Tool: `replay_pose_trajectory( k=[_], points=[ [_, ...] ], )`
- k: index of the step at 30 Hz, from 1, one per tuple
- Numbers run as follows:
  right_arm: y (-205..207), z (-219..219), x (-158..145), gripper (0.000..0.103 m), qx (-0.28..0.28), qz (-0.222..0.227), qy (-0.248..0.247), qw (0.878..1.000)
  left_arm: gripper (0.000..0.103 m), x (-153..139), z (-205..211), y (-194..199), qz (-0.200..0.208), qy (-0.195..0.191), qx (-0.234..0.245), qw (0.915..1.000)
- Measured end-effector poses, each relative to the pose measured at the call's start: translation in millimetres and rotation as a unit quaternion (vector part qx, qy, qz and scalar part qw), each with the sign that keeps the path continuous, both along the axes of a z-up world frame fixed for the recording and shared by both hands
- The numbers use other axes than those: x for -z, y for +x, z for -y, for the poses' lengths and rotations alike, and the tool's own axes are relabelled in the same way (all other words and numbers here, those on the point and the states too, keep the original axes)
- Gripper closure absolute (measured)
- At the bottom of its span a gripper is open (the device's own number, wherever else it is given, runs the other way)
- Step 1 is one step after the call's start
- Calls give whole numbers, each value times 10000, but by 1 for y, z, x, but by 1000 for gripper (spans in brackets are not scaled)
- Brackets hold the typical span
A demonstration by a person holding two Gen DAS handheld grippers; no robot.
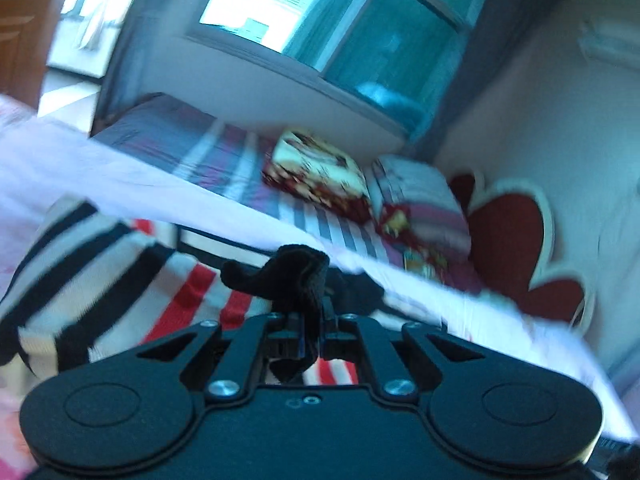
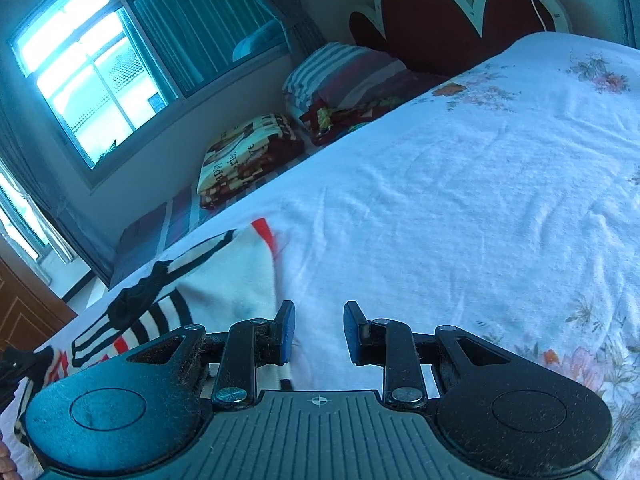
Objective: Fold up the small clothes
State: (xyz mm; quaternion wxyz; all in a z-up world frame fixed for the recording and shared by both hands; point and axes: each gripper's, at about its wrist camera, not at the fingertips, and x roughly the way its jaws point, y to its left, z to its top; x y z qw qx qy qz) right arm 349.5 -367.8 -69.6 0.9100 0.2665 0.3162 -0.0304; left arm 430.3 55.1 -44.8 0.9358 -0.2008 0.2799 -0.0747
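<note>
The step in hand is judged to be a fold of the one striped garment (image 2: 224, 280), which lies on the bed (image 2: 460, 200) at its near left part, on the white flowered sheet. A black edge of this garment (image 1: 296, 276) is pinched in the left tongs (image 1: 310, 320), which are fully closed on the cloth and hold it lifted a little above the red, black and white stripes. The left wrist picture is blurred, so how much of the cloth hangs free cannot be told. The right tongs (image 2: 318, 334) are partly open and nothing is held between them; they hover over bare sheet just beside the garment's right edge.

For the next move, it is judged that the pinched edge should be carried across the garment and laid flat, and that the empty tongs could be used to hold the cloth down.

Counted: one garment, two tongs, one folded printed blanket (image 2: 248, 156), one striped pillow (image 2: 344, 76), one heart-shaped headboard (image 2: 448, 20).
</note>
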Motion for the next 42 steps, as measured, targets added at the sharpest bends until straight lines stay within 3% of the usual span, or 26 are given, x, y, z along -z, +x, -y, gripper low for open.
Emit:
replay_pose_trajectory(
  k=[4, 9, 10, 11, 12, 13, 14, 16, 18, 19, 20, 21, 23, 26, 30, 32, 34, 35, 36, 38, 39, 42],
  points=[
    [-2, 17, 8, 76, 28, -70, 34, 10000, 98, 8, 49, 14, -109, 440, 427, 9981],
    [-7, 35, 14, 76, 36, -160, 78, 9998, 98, 31, 100, 24, -343, 636, 869, 9936],
    [-7, 38, 15, 76, 27, -178, 92, 9998, 92, 36, 113, 23, -437, 735, 1026, 9910],
    [-8, 41, 16, 76, 4, -178, 122, 9998, 82, 41, 126, 27, -530, 837, 1199, 9878],
    [-8, 43, 16, 76, -6, -170, 147, 9997, 54, 44, 141, 24, -506, 838, 1389, 9855],
    [-9, 44, 16, 76, 0, -166, 147, 9998, 19, 47, 152, 21, -408, 790, 1610, 9829],
    [-8, 43, 16, 76, 11, -164, 136, 9998, 10, 46, 162, 13, -281, 811, 1735, 9811],
    [-5, 41, 15, 76, -24, -134, 160, 9998, 30, 42, 169, -3, 26, 949, 1846, 9782],
    [1, 35, 14, 72, -157, -69, 298, 9994, 34, 36, 155, -18, 69, 963, 1619, 9821],
    [5, 30, 13, 60, -253, -21, 377, 9990, 35, 34, 144, -25, 92, 893, 1418, 9858],
    [10, 21, 11, 32, -348, 75, 437, 9984, 35, 32, 125, -35, 127, 858, 1196, 9890],
    [14, 12, 8, 26, -460, 231, 483, 9975, 35, 30, 103, -48, 137, 940, 888, 9915],
    [25, -11, 2, 26, -858, 396, 598, 9937, 36, 30, 63, -71, 176, 1325, 342, 9904],
    [49, -53, 2, 26, -1387, 443, 710, 9868, 45, 35, 1, -95, -32, 1962, -354, 9799],
    [84, -104, 17, 35, -1809, 217, 537, 9818, 49, 52, -52, -91, -585, 2170, -553, 9729],
    [98, -124, 29, 39, -1910, -6, 379, 9809, 51, 58, -62, -87, -642, 2216, -497, 9717],
    [105, -141, 36, 41, -2003, -72, 87, 9797, 61, 61, -64, -80, -676, 2223, -454, 9716],
    [107, -148, 37, 54, -2078, -47, -102, 9781, 61, 61, -67, -80, -637, 2196, -443, 9725],
    [108, -154, 38, 75, -2152, -78, -231, 9763, 61, 61, -70, -80, -567, 2164, -455, 9736],
    [112, -161, 40, 95, -2182, -158, -376, 9751, 67, 61, -70, -75, -527, 2107, -415, 9753],
    [112, -163, 40, 102, -2144, -152, -445, 9756, 68, 61, -72, -74, -532, 2076, -381, 9760],
    [106, -161, 32, 103, -2077, 31, -557, 9766, 70, 58, -75, -71, -492, 2024, -267, 9777]
  ],
)
